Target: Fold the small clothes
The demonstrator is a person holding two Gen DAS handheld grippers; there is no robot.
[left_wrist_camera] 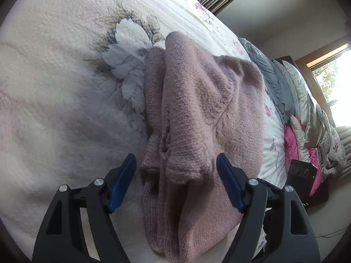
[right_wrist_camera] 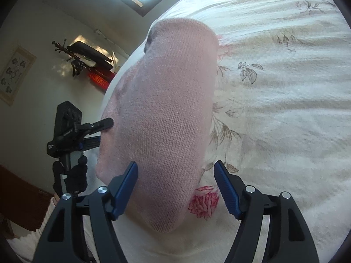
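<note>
Both grippers, left and right, spread wide, gripping nothing; pink sweater sits on the bedspread by the grey flower, folded into a bundle, probably only tidying left

We see daylight flooding in from a window, blown out to white glare at three o'clock in the left view and at twelve o'clock in the right. The bedspread looks bright and washed out; dappled sun patches fall on the wall. The pink knit looks soft and slightly blurred. Both pictures bend strongly and darken to black at the edges.
</note>
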